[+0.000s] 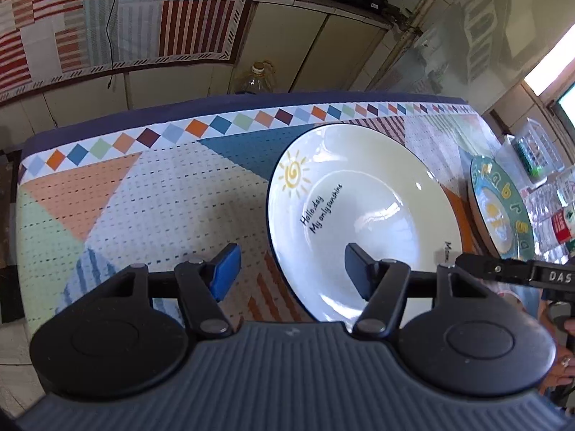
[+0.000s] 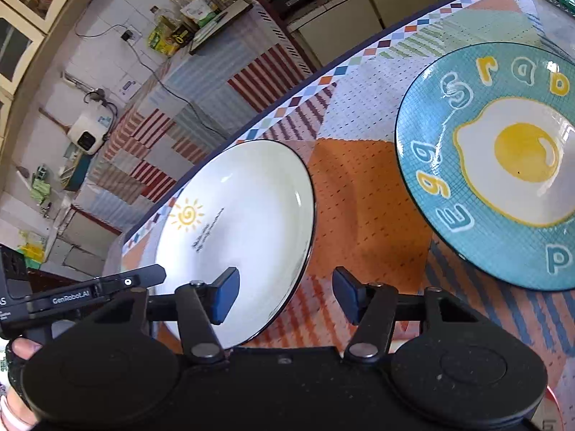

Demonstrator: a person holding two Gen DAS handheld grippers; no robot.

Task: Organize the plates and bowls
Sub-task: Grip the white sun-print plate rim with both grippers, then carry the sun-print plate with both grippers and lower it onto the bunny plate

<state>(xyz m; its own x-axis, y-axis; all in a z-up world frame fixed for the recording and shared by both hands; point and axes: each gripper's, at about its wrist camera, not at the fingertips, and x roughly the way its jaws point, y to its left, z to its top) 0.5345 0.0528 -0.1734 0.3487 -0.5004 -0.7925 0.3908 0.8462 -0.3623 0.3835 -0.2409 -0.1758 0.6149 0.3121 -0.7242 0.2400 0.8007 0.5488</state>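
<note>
A white plate [image 1: 363, 194] with a yellow sun and black writing lies on the patterned tablecloth [image 1: 125, 197]. My left gripper [image 1: 291, 273] is open, its jaws on either side of the plate's near rim, holding nothing. A blue plate [image 1: 499, 208] with a fried-egg picture lies to the right of the white one. In the right wrist view the white plate [image 2: 251, 222] is at centre left and the blue plate [image 2: 499, 165] at upper right. My right gripper [image 2: 285, 296] is open and empty above the white plate's near right edge.
The table's far edge [image 1: 215, 102] runs behind the plates, with an oil bottle [image 1: 257, 79] beyond it. Clear plastic containers [image 1: 539, 165] stand at the table's right end. A counter with bottles [image 2: 187, 18] lines the wall. The other gripper's body [image 2: 72, 294] shows at left.
</note>
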